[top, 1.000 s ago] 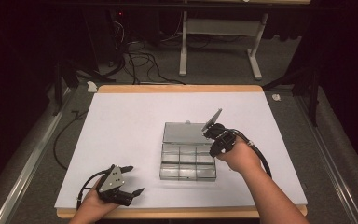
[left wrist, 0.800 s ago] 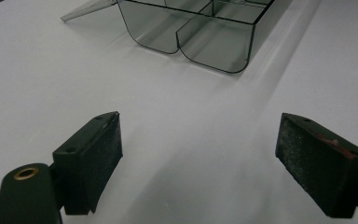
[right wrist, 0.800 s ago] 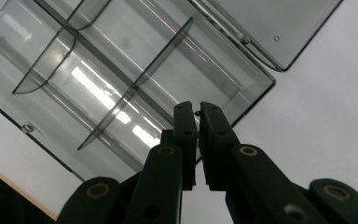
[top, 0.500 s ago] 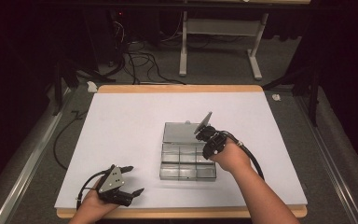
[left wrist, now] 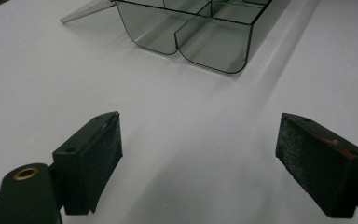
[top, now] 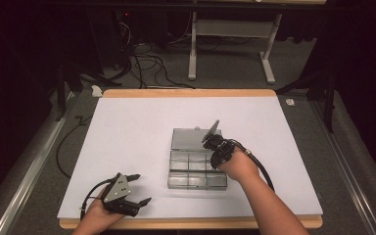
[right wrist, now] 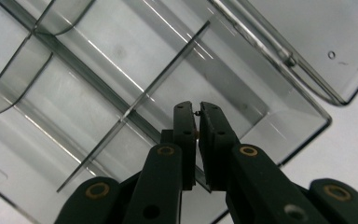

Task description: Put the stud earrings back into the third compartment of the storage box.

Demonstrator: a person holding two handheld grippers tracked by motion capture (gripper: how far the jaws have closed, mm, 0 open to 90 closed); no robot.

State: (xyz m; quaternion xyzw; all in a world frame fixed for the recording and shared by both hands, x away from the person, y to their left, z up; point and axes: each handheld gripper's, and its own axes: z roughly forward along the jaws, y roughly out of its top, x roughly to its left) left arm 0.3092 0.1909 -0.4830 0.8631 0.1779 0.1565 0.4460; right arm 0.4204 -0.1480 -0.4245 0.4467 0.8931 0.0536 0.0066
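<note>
- My left gripper point(top: 136, 192) rests at the near left of the white counter point(top: 127, 132), jaws wide apart and empty, both pads point(left wrist: 100, 154) bare with plain counter between them.
- From those jaws the clear compartment box point(top: 196, 169) lies ahead and well apart; in the left gripper view its rounded near compartments point(left wrist: 191, 39) sit at the top of the frame, so this hand is the far one and not placed for the work.
- The box sits a little right of the counter's middle, its long side running left to right in the high view, its hinged lid point(top: 188, 138) laid open flat on the far side.
- My right gripper point(top: 211, 142) hangs over the far right part of the box, by the hinge, pointing steeply down.
- Its jaws are closed pad to pad; a tiny dark speck shows at the tips point(right wrist: 197, 112), too small for me to say what it is.
- They stand over a far compartment point(right wrist: 242, 88), just right of a thin divider point(right wrist: 168, 74). I judge the next move is straight down, keeping off that divider.
</note>
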